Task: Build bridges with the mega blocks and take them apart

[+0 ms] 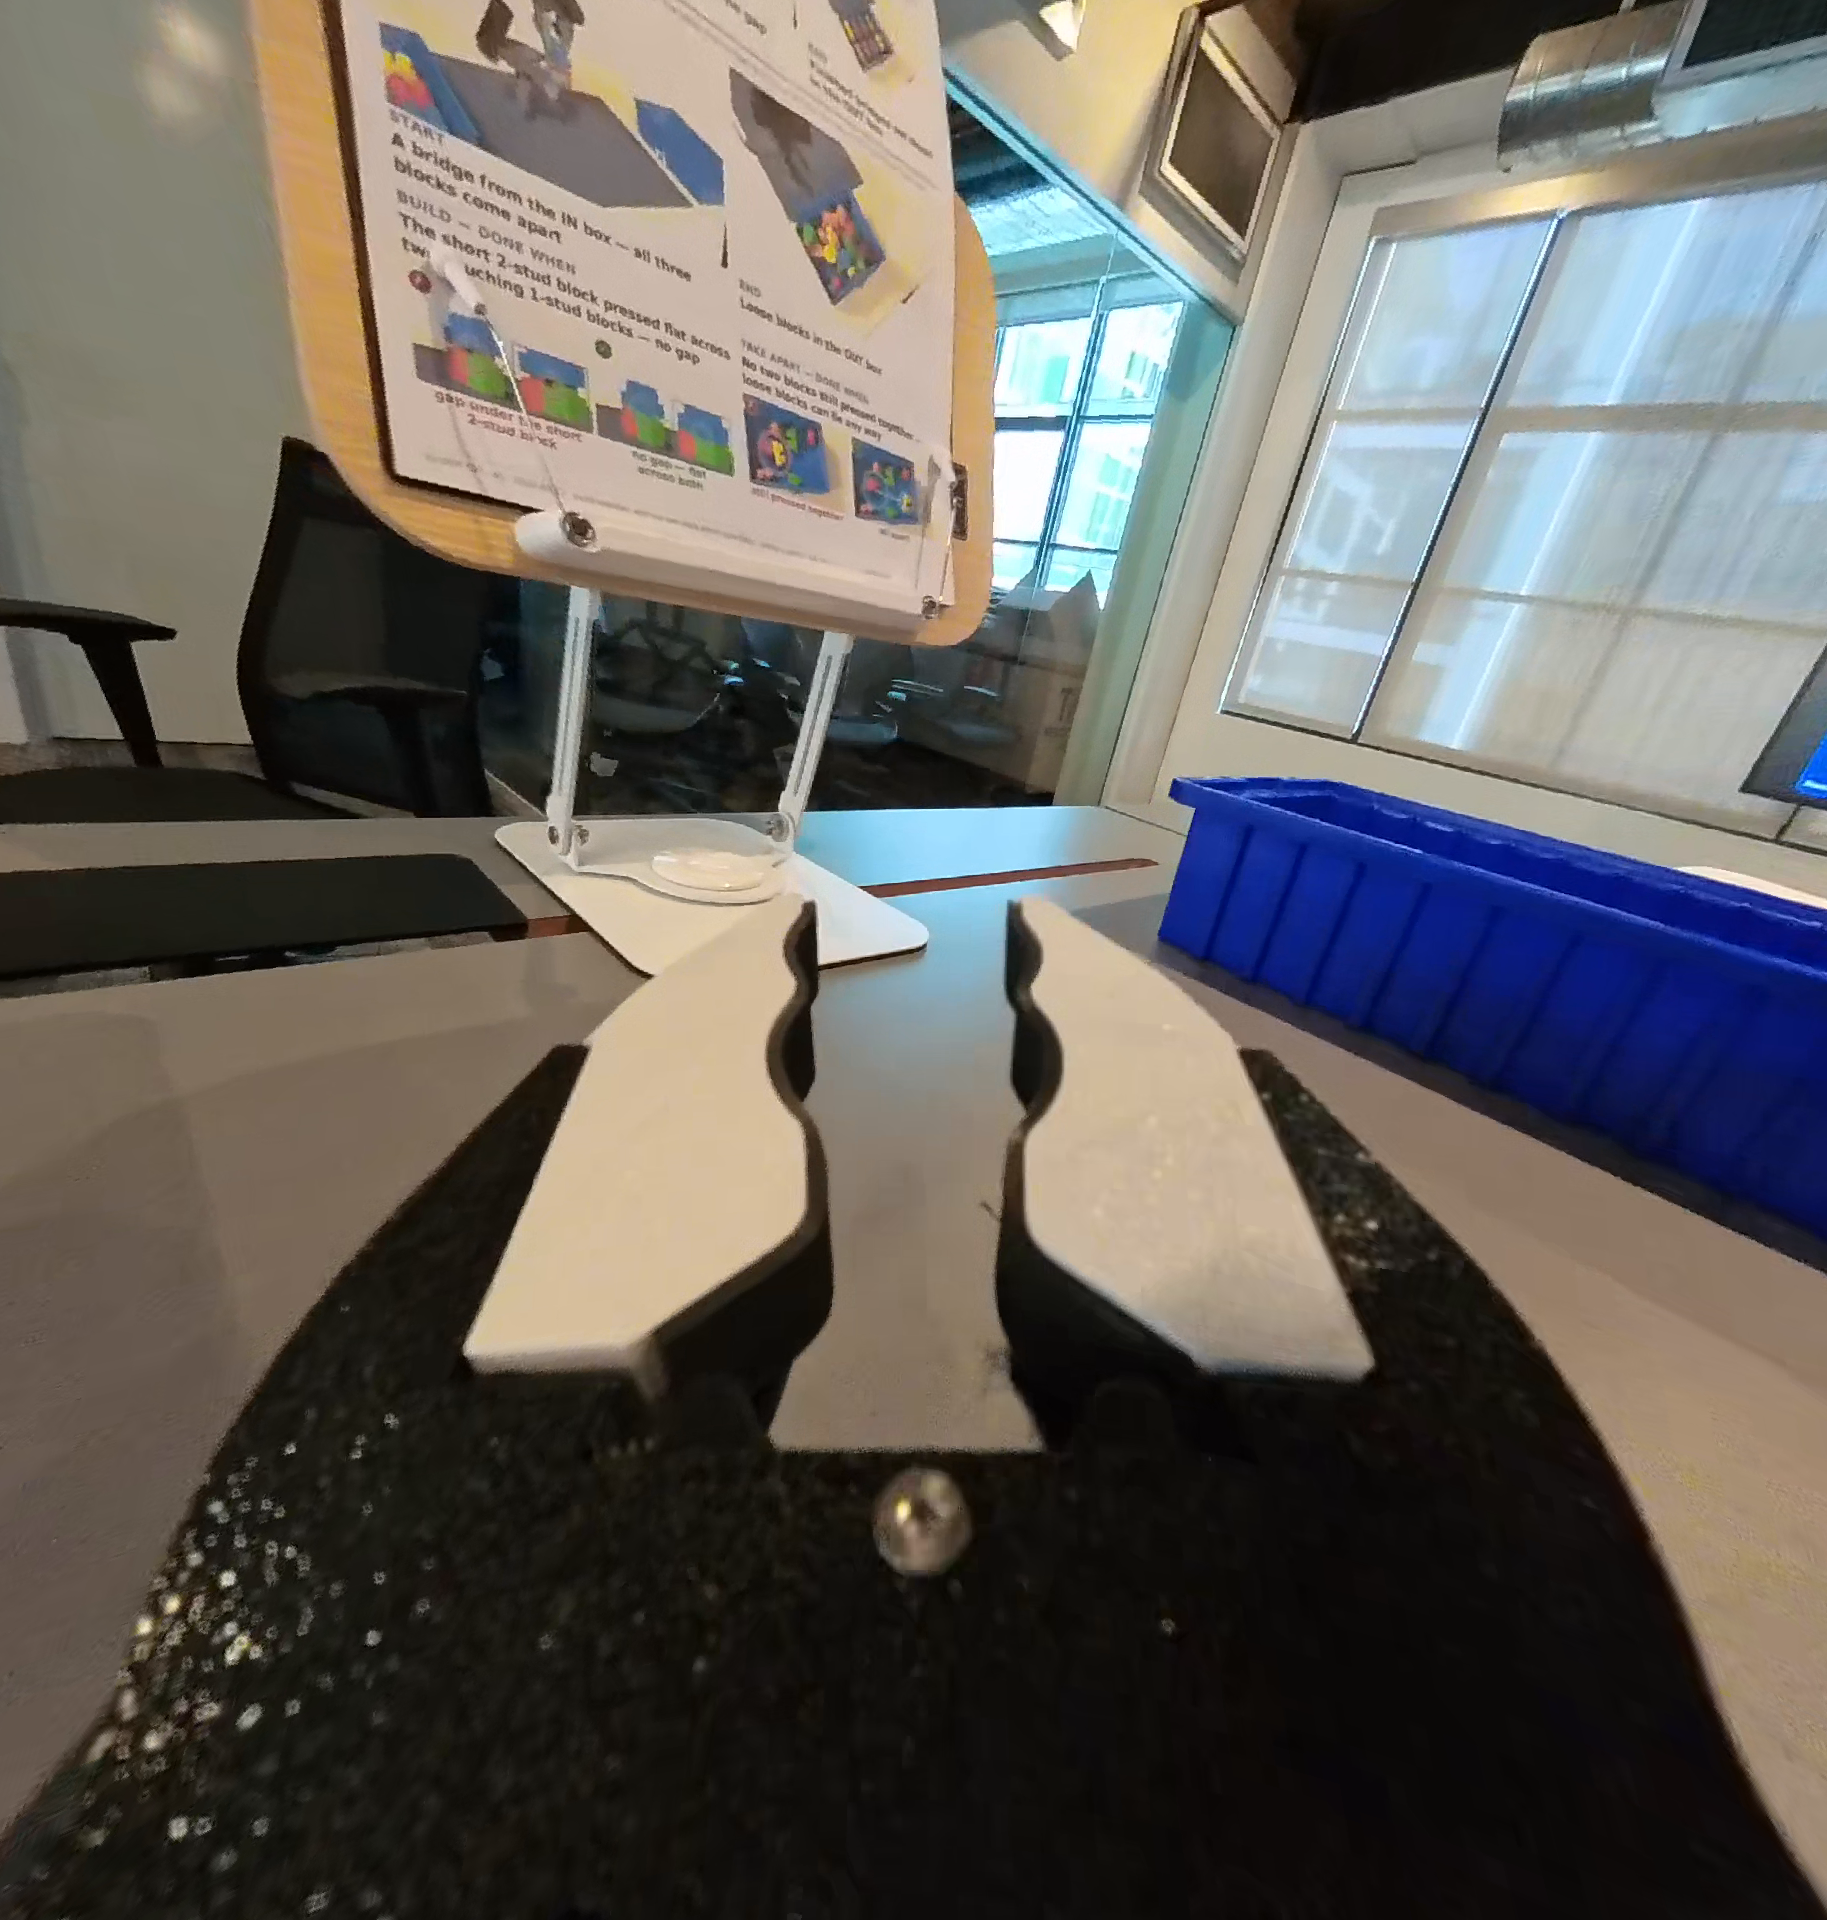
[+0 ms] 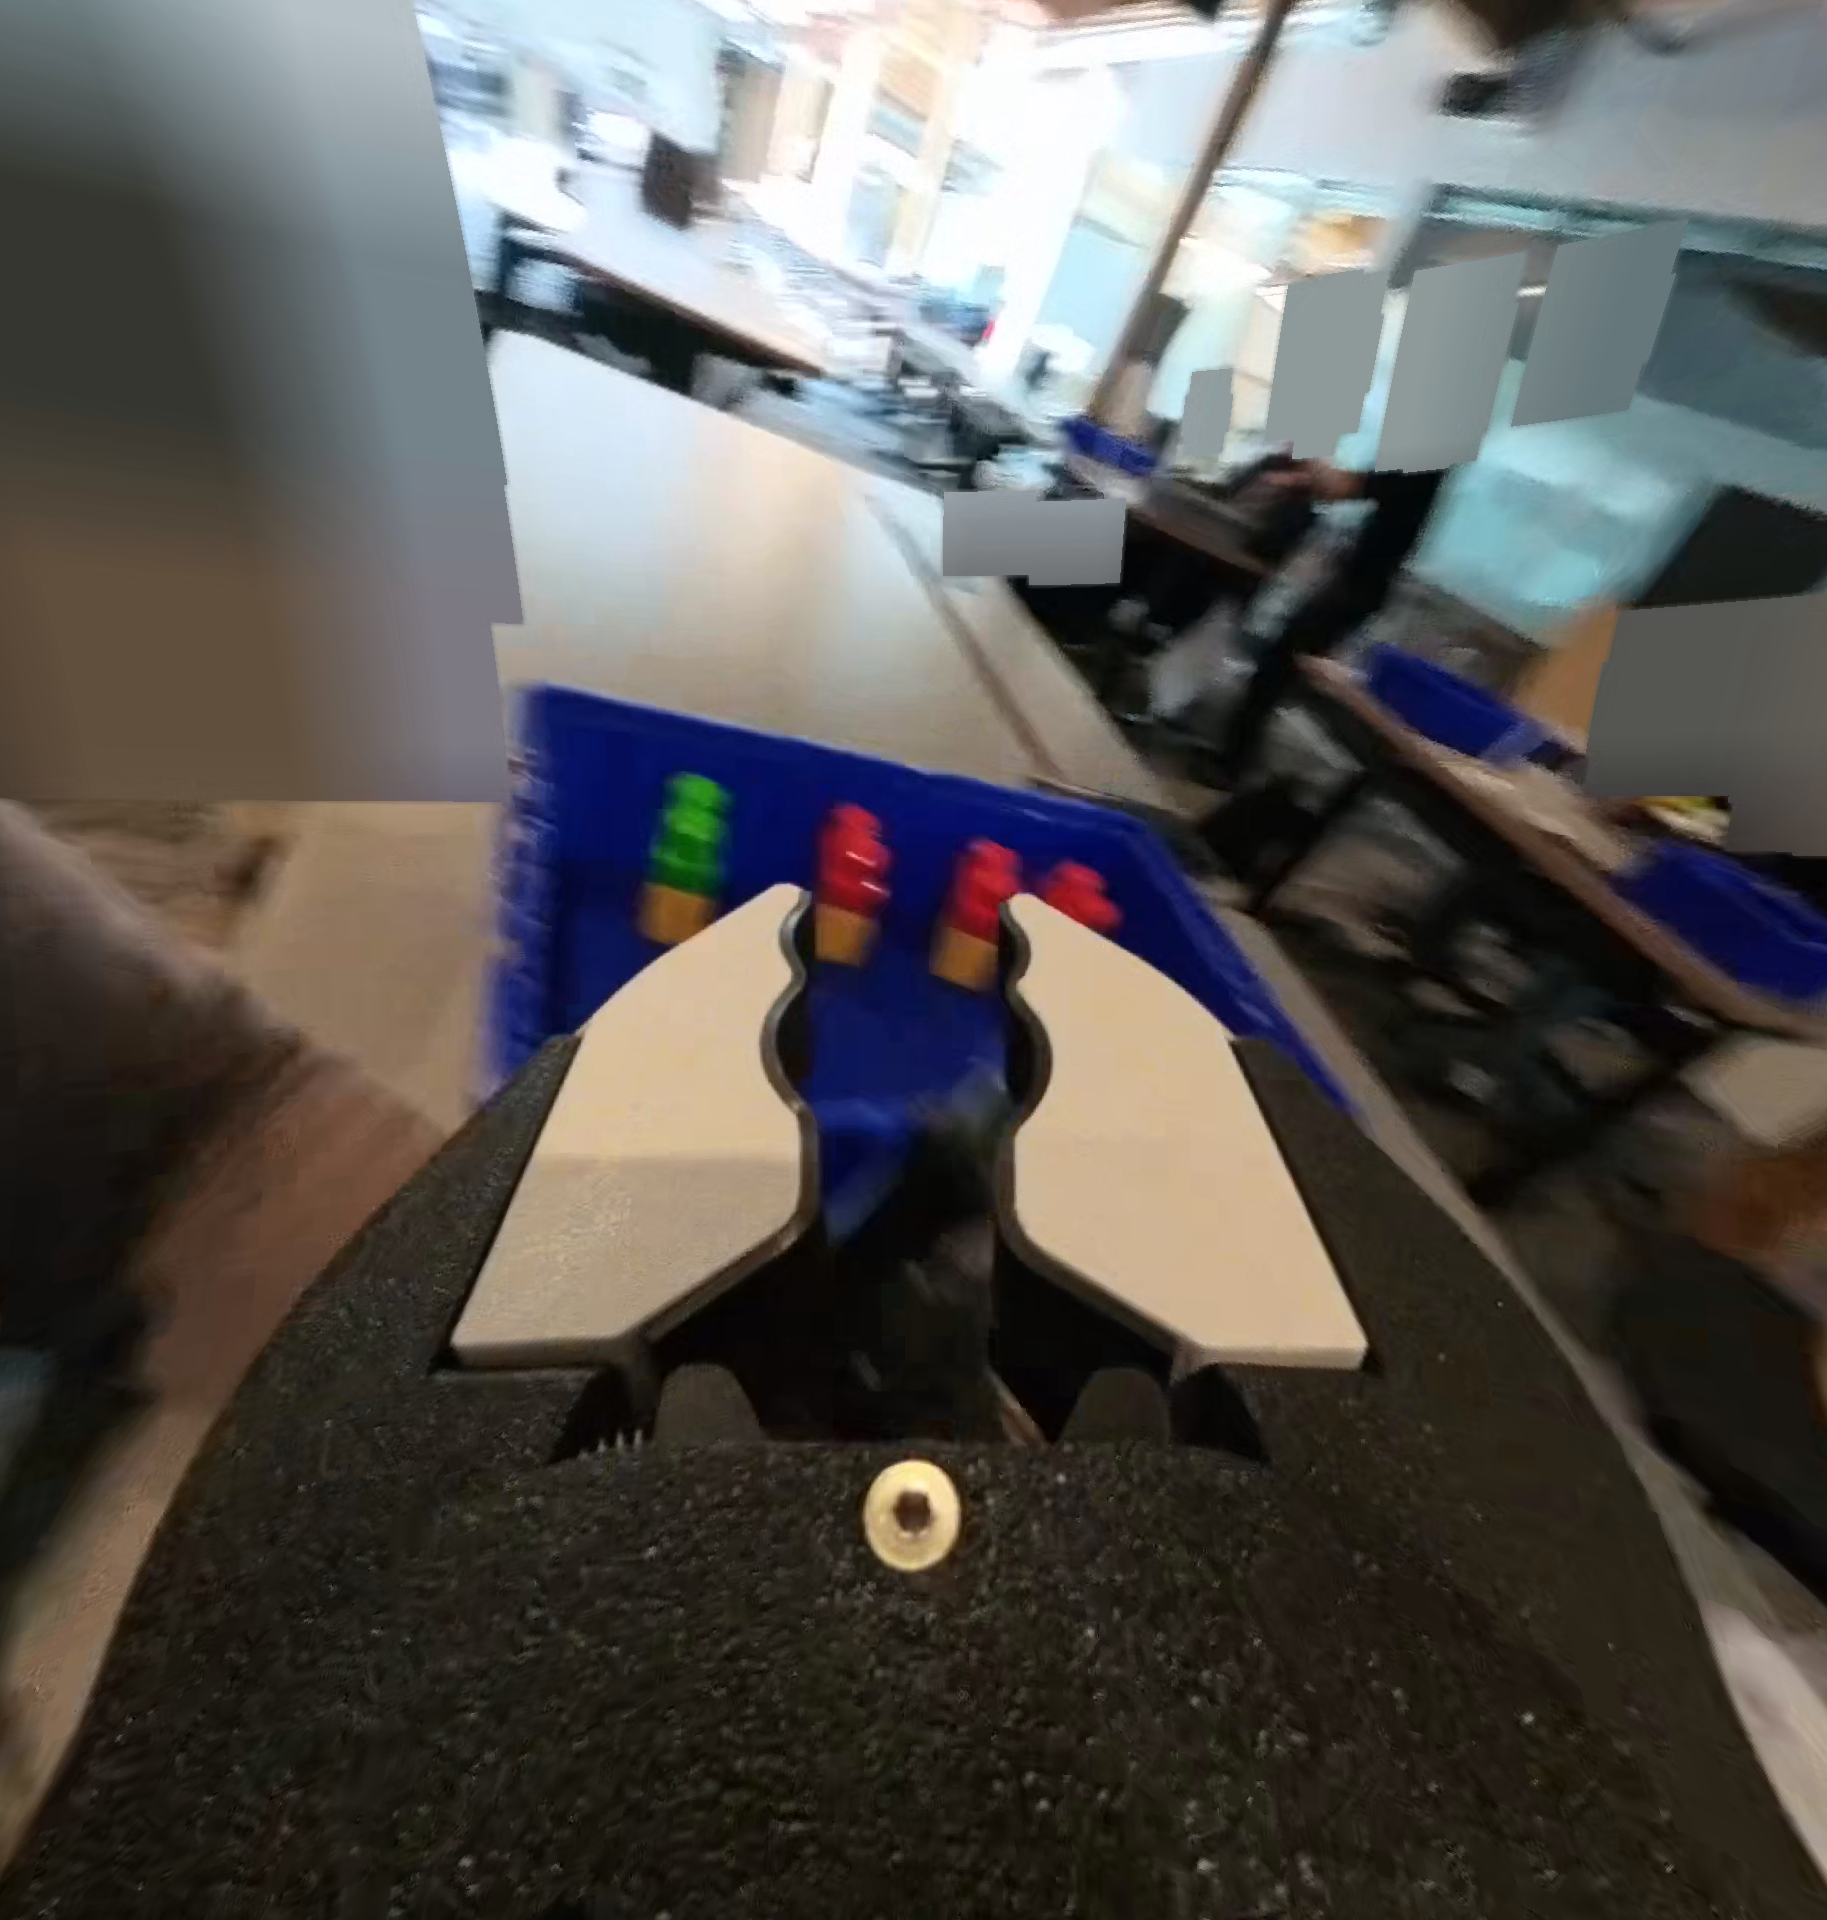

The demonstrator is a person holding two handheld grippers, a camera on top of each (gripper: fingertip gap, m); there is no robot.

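Observation:
In the right wrist view my right gripper (image 2: 907,920) is open and empty, just above and in front of a blue bin (image 2: 1189,935). Inside the bin stand block stacks: a green stack on an orange block (image 2: 693,831), a red stack on an orange block (image 2: 849,868), another red stack on an orange block (image 2: 976,899), and a red piece (image 2: 1080,896) behind the right finger. The view is motion-blurred. In the left wrist view my left gripper (image 1: 911,925) is open and empty, low over the grey table (image 1: 213,1122). No blocks show there.
A blue bin (image 1: 1511,966) stands at the right of the left wrist view. A white stand (image 1: 701,894) holding an instruction sheet (image 1: 660,260) is straight ahead, a black mat (image 1: 213,904) at left, a black office chair (image 1: 348,644) behind. A sleeve (image 2: 88,1039) shows at left in the right view.

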